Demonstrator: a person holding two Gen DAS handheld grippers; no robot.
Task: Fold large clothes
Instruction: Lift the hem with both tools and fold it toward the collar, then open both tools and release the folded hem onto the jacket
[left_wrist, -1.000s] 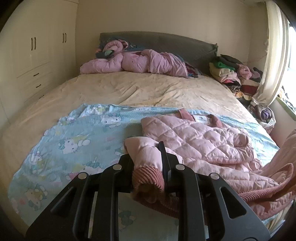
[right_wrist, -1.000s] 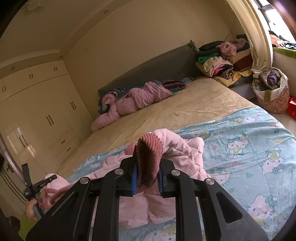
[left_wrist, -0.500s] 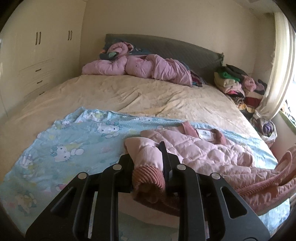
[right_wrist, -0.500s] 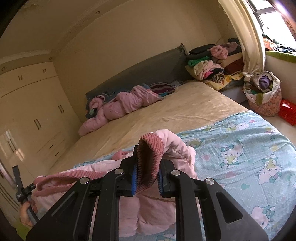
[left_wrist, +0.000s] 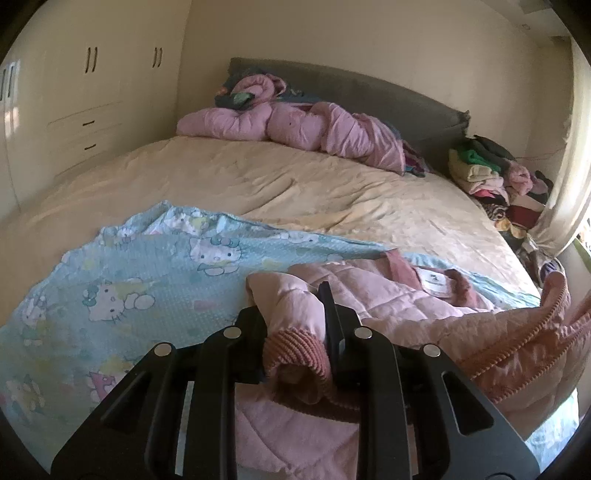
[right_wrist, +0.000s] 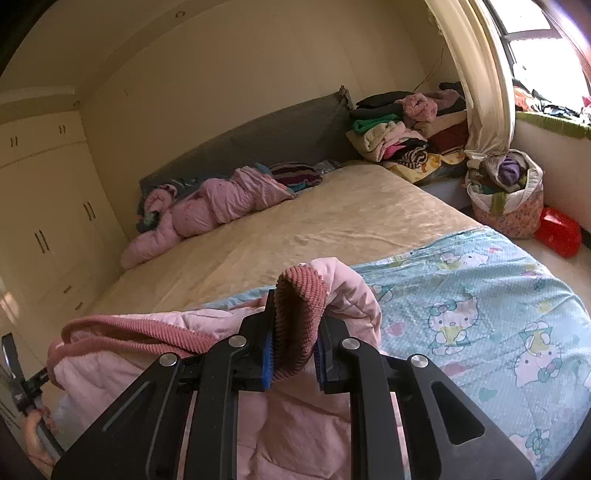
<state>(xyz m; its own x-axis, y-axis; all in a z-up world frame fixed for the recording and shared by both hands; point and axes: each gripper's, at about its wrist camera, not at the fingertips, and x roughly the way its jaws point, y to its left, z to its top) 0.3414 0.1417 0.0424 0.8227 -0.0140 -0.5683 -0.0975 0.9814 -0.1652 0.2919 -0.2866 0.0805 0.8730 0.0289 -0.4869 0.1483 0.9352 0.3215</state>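
Note:
A pink quilted jacket with dusty-rose ribbed trim lies on the blue cartoon-cat quilt at the foot of the bed. My left gripper is shut on one ribbed sleeve cuff, held just above the quilt. In the right wrist view my right gripper is shut on the other ribbed cuff, its blue pads pressing the knit. The jacket body sags between the two cuffs, and its ribbed hem rises at the right. The left gripper shows small at the far left edge.
A beige bedsheet covers the rest of the bed. A rumpled pink duvet lies by the grey headboard. Stacked clothes, a cloth basket and a red bag stand by the window. Wardrobes line the left wall.
Both grippers have moved forward over the bed and a little lower, each keeping its cuff. The jacket has been carried further onto the quilt, and its hem now rises higher at the right.

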